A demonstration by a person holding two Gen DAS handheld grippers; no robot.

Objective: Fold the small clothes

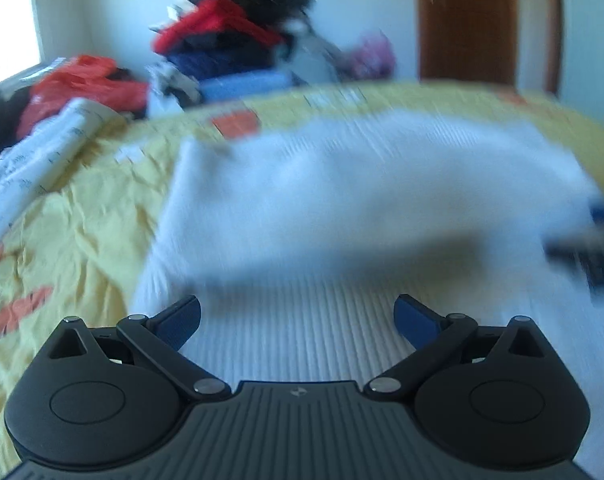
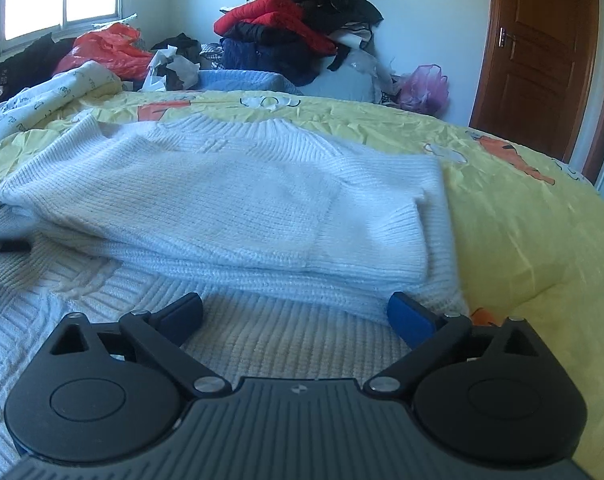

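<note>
A white knit sweater [image 2: 221, 200] lies spread on a yellow bed sheet [image 2: 522, 220], with one sleeve [image 2: 382, 220] folded across its body. My right gripper [image 2: 295, 304] is open just above the sweater's ribbed hem, near its right edge, with nothing between the fingers. In the blurred left wrist view the sweater [image 1: 342, 184] fills the middle. My left gripper [image 1: 295, 308] is open over its near part and holds nothing. A dark blurred shape with blue at that view's right edge is the right gripper [image 1: 590, 248].
A pile of red, black and navy clothes [image 2: 293, 20] rises against the far wall. An orange plastic bag [image 2: 109, 48], a patterned white cloth [image 2: 41, 100] and a blue knit [image 2: 241, 80] lie at the bed's far left. A wooden door [image 2: 542, 60] stands right.
</note>
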